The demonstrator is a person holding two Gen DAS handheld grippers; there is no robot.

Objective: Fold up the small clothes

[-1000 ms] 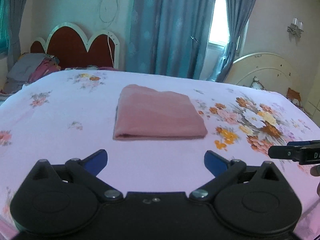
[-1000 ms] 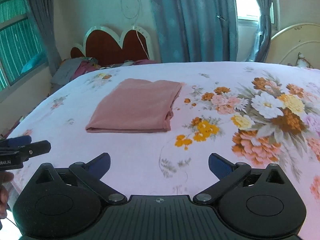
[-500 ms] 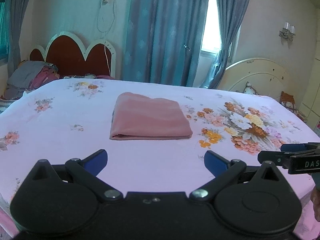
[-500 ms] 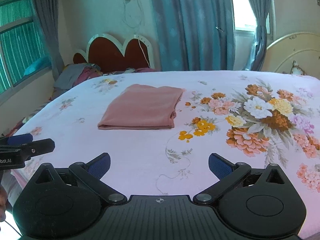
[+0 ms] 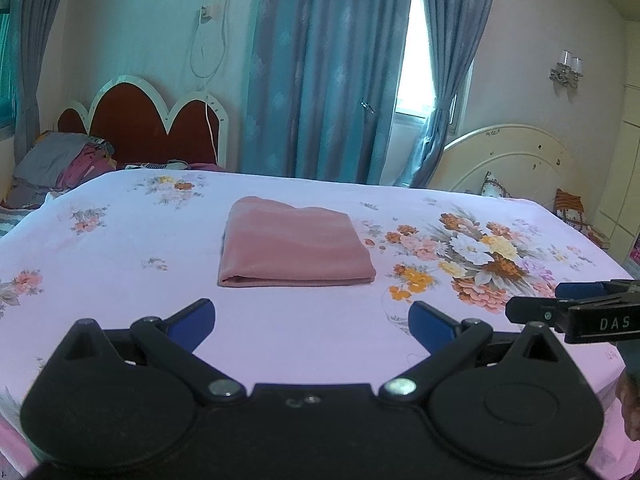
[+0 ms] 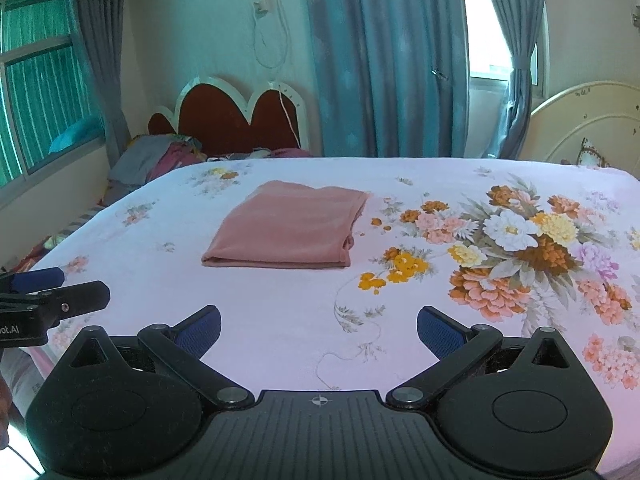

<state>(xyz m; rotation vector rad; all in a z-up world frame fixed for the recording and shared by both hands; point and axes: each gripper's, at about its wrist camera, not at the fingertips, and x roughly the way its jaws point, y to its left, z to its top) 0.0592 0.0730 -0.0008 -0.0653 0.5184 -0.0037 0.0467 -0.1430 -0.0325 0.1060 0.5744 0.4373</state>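
Observation:
A pink cloth point(image 5: 294, 244) lies folded into a flat rectangle on the floral bed sheet point(image 5: 120, 264), near the middle of the bed. It also shows in the right wrist view point(image 6: 288, 232). My left gripper point(image 5: 312, 320) is open and empty, held back above the near part of the bed, well short of the cloth. My right gripper point(image 6: 318, 326) is open and empty too, at about the same distance. Each gripper shows at the side of the other's view: the right one point(image 5: 576, 312) and the left one point(image 6: 44, 296).
A red scalloped headboard point(image 5: 148, 128) with a pile of clothes point(image 5: 60, 164) stands at the far left. Blue curtains point(image 5: 328, 72) hang behind the bed. A cream headboard point(image 5: 516, 164) is at the far right. The sheet has a large flower print point(image 6: 520, 244) right of the cloth.
Both grippers have drawn back and risen away from the cloth, which now looks smaller and farther. The cloth has not moved. Both grippers stay open.

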